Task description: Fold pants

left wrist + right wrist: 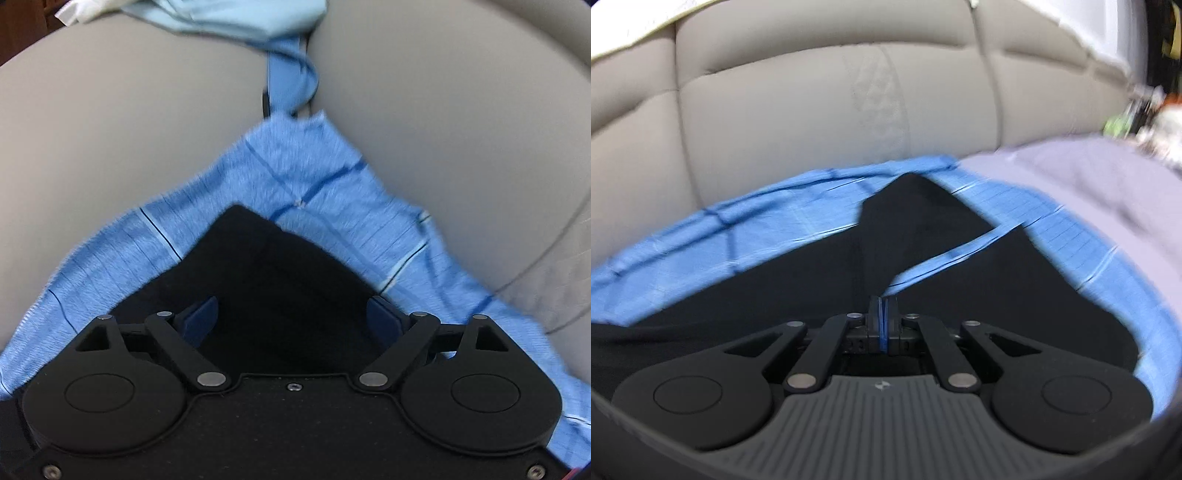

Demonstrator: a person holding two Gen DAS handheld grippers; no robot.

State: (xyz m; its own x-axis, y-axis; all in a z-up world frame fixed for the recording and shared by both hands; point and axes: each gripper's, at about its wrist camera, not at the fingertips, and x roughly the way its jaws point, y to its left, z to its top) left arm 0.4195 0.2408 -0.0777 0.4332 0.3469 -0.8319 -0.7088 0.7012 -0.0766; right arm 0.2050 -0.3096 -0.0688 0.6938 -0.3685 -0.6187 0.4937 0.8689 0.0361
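Note:
The pants show two sides: blue checked fabric (pixel 288 166) and a black side (pixel 280 273). They lie on a grey sofa. My left gripper (pixel 293 314) is open, its blue pads spread wide over the black part, touching nothing that I can see. In the right wrist view the blue fabric (pixel 738 229) and black fabric (pixel 916 206) spread before the sofa back. My right gripper (pixel 884 314) is shut on a thin blue edge of the pants (pixel 945 258) that runs up and to the right from the pads.
Grey sofa seat cushions (pixel 129 129) flank a gap where blue cloth (pixel 291 85) dips. A pale blue garment (pixel 229 14) lies at the far edge. The quilted sofa back (pixel 820 103) is ahead of the right gripper, with a grey-lilac cloth (pixel 1089 184) at right.

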